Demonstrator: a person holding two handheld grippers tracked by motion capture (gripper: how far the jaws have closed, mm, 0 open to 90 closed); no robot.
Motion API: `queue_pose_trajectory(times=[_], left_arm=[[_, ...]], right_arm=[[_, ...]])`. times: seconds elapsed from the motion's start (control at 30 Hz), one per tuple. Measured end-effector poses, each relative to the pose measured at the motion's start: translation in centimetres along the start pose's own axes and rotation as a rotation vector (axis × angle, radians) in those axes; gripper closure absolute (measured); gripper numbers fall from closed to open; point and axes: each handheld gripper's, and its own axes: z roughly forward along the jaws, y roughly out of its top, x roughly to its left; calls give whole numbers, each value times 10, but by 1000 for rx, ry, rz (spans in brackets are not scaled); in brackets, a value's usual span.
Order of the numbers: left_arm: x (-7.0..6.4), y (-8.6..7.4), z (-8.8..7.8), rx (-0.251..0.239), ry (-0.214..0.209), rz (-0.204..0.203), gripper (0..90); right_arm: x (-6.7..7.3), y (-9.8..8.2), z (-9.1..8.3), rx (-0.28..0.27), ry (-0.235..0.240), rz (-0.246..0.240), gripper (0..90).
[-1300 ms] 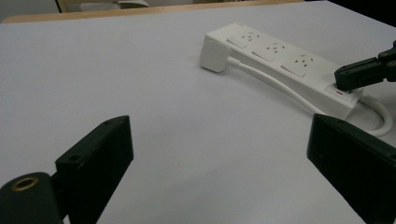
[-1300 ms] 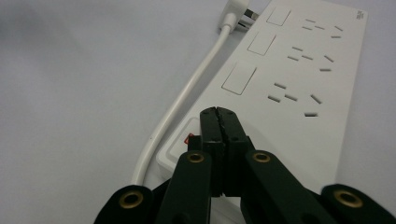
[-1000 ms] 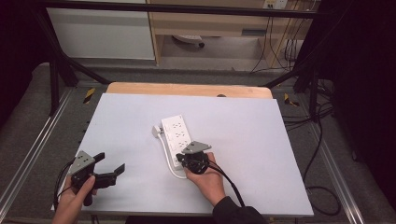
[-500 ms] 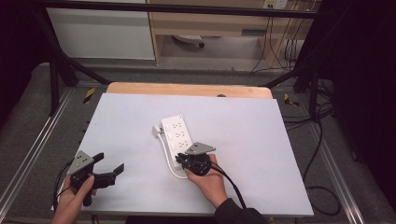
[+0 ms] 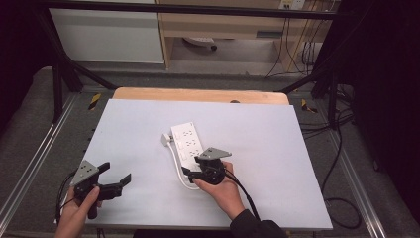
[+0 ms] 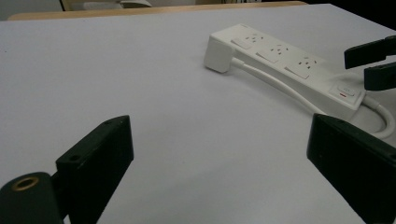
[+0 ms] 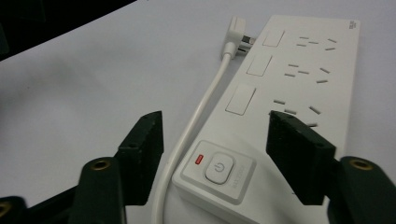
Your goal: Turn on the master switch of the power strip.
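Observation:
A white power strip (image 5: 187,144) lies at the table's middle. Its own plug (image 5: 165,140) rests beside its far end and its cable (image 5: 177,168) loops round the near end. My right gripper (image 5: 190,171) hovers at that near end and its jaws have just been opening. In the right gripper view they (image 7: 217,154) stand apart on either side of the power button (image 7: 219,166), with no pad touching the strip (image 7: 289,79). My left gripper (image 5: 116,173) is held open at the front left, empty, facing the strip (image 6: 285,60).
The white mat (image 5: 277,148) covers a wooden table (image 5: 198,94) whose far edge shows. Metal rails (image 5: 356,183) run along both sides. Loose black cables (image 5: 337,203) lie on the floor at the right. A person's hands hold both grippers at the front edge.
The right gripper's jaws have spread apart over the strip's switch end. Both hands stay where they were, and the strip has not shifted.

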Motion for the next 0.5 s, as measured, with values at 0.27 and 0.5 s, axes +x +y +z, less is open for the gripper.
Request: queue_pose_trajectory(times=[0.27,0.5], left_arm=[[0,0,-1,-3,-1,1,73],[0,0,-1,-4,0,1,74]], right_arm=[[-5,8,-5,-7,-66,-13,179],[-12,12,-12,-23,-115,1,88]])
